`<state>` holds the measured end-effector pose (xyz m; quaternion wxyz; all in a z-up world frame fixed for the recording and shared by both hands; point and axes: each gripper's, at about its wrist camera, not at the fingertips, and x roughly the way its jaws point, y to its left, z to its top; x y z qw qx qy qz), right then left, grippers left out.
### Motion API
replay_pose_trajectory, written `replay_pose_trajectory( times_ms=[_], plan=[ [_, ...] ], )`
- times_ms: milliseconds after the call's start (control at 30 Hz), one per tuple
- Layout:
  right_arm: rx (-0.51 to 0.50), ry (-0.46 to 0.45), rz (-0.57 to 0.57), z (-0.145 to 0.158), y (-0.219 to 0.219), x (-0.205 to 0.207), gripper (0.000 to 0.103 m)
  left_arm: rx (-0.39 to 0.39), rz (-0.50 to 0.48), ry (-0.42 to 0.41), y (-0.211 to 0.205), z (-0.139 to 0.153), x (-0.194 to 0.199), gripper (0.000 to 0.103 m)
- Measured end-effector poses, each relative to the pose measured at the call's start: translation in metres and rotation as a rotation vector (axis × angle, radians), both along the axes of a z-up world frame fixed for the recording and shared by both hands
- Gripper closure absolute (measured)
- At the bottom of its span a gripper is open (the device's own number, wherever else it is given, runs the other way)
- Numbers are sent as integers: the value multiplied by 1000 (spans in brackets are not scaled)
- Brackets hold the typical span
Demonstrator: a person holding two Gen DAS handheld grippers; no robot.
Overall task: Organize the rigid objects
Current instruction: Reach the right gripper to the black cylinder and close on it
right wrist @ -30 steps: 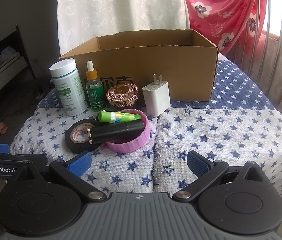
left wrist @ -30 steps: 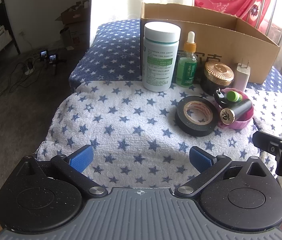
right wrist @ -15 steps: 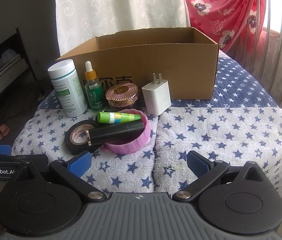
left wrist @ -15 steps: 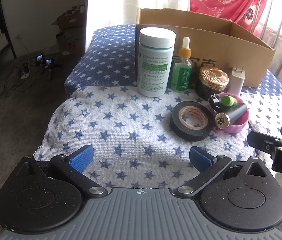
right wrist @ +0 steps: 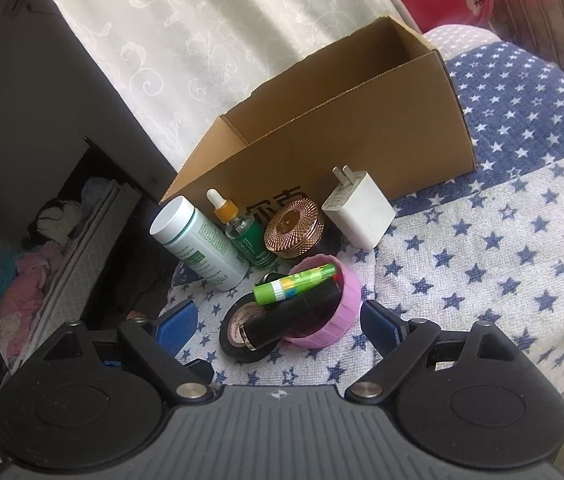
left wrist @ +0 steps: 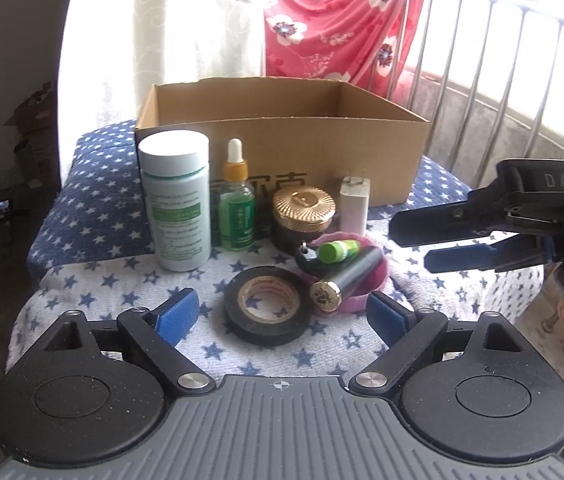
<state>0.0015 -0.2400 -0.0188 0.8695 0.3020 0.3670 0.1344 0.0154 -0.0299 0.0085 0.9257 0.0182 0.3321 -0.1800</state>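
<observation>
An open cardboard box (left wrist: 282, 148) stands at the back of a star-patterned towel (left wrist: 121, 292). In front stand a white pill bottle (left wrist: 175, 204), a green dropper bottle (left wrist: 237, 208), a gold-lidded jar (left wrist: 304, 212) and a white charger (left wrist: 354, 204). A black tape roll (left wrist: 265, 306) lies beside a pink lid (left wrist: 378, 276) holding a green glue stick (left wrist: 338, 250) and a black tube (left wrist: 350, 280). My left gripper (left wrist: 282, 316) is open just short of the tape. My right gripper (right wrist: 277, 318) is open, tilted, around the pink lid (right wrist: 338, 312) and tape (right wrist: 237, 328); it also shows in the left wrist view (left wrist: 414, 244).
A red floral cloth (left wrist: 334, 36) hangs on a metal railing (left wrist: 522, 80) behind the box. A white curtain (right wrist: 201, 52) hangs at the back. The floor drops off left of the bed, with clothes (right wrist: 29, 280) and cardboard boxes (left wrist: 33, 136).
Both grippers moved forward toward the items. The right gripper rose, tilted and swung left over the pink lid. The left gripper turned right, toward the tape roll.
</observation>
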Motion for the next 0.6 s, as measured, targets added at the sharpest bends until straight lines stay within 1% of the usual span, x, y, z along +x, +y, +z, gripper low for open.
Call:
replay_pose_trajectory(
  times_ms=[33, 67, 100, 167, 300, 367, 433, 533, 600],
  plan=[
    [42, 26, 15, -4, 0, 5, 25, 3, -21, 7, -4, -1, 3, 25],
    [67, 42, 23, -7, 0, 9, 27, 8, -37, 14, -8, -3, 7, 29],
    [93, 60, 32, -10, 0, 12, 29, 14, -49, 23, -12, -5, 11, 31],
    [117, 84, 39, -15, 0, 18, 33, 18, -72, 41, -17, -8, 18, 42],
    [170, 145, 54, -24, -1, 30, 40, 14, -114, 71, -23, -10, 24, 50],
    [183, 167, 57, -26, -1, 34, 44, 12, -135, 82, -26, -11, 26, 66],
    [193, 186, 59, -28, 0, 38, 48, 13, -156, 95, -29, -12, 27, 75],
    [210, 212, 52, -30, -2, 42, 50, 16, -170, 92, -30, -12, 26, 79],
    [214, 221, 45, -31, -3, 44, 51, -18, -201, 108, -28, -11, 26, 80]
  ],
)
